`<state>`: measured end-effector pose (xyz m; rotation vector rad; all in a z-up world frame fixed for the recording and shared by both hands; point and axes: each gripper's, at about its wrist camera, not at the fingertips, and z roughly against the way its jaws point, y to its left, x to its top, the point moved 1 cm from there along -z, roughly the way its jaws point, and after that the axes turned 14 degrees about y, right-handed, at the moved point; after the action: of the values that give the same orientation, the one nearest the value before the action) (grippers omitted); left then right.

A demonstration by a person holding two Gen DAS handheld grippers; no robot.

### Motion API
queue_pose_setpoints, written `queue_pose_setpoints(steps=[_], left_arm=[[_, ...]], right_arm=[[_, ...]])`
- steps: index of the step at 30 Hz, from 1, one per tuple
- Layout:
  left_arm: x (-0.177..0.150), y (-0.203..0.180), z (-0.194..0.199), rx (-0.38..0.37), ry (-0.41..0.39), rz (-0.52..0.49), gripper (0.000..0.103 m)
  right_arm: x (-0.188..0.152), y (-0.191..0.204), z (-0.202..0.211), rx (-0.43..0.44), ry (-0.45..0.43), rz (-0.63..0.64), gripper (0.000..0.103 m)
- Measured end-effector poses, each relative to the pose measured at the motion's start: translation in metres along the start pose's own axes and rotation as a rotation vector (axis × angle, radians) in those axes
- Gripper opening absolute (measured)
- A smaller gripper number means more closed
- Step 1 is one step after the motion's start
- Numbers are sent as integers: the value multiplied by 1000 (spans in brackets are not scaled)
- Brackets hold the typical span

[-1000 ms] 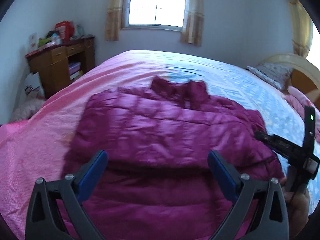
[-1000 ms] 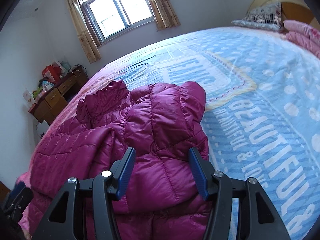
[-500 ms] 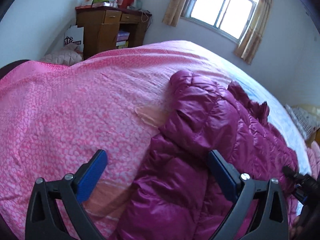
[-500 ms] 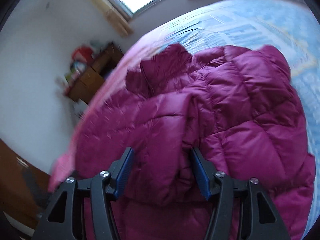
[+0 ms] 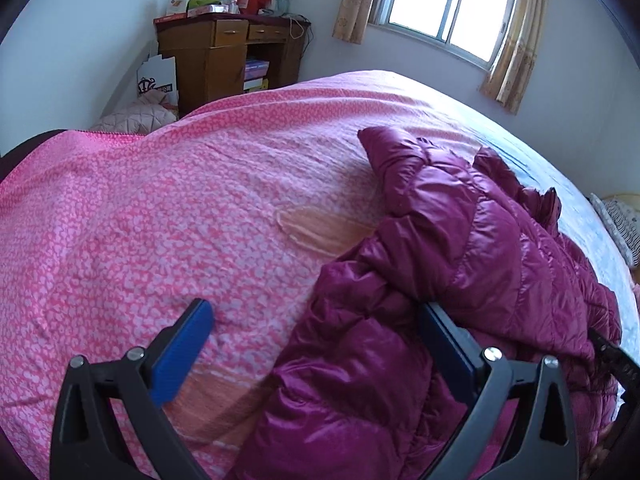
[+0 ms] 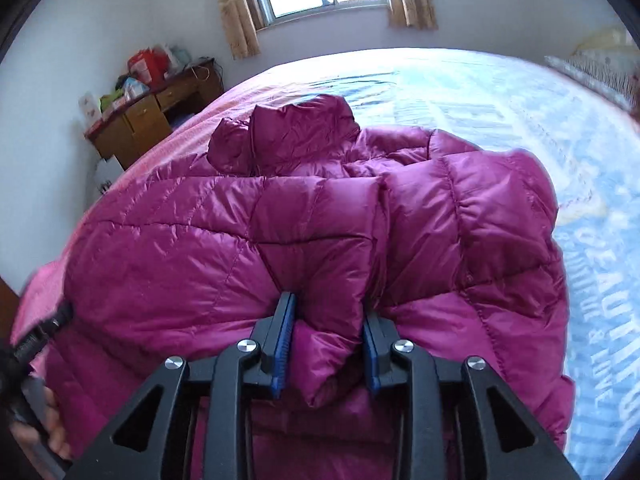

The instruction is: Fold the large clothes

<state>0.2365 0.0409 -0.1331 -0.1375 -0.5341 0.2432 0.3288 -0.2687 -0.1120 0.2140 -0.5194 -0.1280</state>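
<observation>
A magenta quilted down jacket lies spread on the bed, collar toward the window. My right gripper is shut on a puffy fold of the jacket, a sleeve lying over its front. In the left wrist view the jacket fills the right half. My left gripper is open at the jacket's left edge; its right finger is tucked under a fold and its left finger is over the pink bedspread.
The bed's far side has a light blue printed cover. A wooden desk with clutter stands by the wall under the window. A pillow lies at the bed's head. The left gripper also shows in the right wrist view.
My right gripper has swung left onto the jacket and closed on a fold. My left gripper has swung to the jacket's left edge and slipped one finger under it.
</observation>
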Motion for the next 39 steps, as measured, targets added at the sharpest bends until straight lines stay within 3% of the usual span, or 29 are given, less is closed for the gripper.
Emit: queue_pose_setpoints(steps=[1, 3, 6, 9, 11, 12, 16, 20, 23, 25, 31, 35, 39], left_arm=[[0, 0, 1, -1, 1, 0, 103], [-2, 0, 3, -1, 3, 0, 103], [-6, 3, 13, 12, 17, -12, 103], [-3, -2, 34, 23, -62, -29, 103], [5, -18, 47, 44, -121, -72, 103], [9, -25, 50, 51, -133, -95, 103], [37, -61, 45, 69, -139, -161, 103], [55, -69, 19, 83, -83, -147, 103], [53, -63, 2, 130, -50, -132, 103], [49, -56, -12, 156, -3, -123, 103], [43, -24, -29, 78, 88, -52, 103], [43, -12, -24, 128, 89, -89, 103], [37, -12, -25, 173, 69, -138, 103]], right_arm=[[0, 0, 1, 16, 4, 2, 46], [-4, -3, 13, 12, -7, -16, 47], [-20, -13, 50, 13, -140, -75, 49], [-27, -14, 80, -45, -221, -66, 49], [-18, -3, 81, -55, -202, -6, 42], [-12, 2, 80, -47, -193, 13, 33], [11, 18, 63, -44, -172, 48, 33], [27, 16, 24, 17, -62, 21, 33], [13, 17, 0, 20, 13, 25, 33], [4, 16, -5, 28, 17, 28, 33], [-26, 14, 2, 159, 40, -111, 33], [-53, 35, 17, 164, 83, -95, 33], [-74, 51, 25, 78, 54, 33, 33]])
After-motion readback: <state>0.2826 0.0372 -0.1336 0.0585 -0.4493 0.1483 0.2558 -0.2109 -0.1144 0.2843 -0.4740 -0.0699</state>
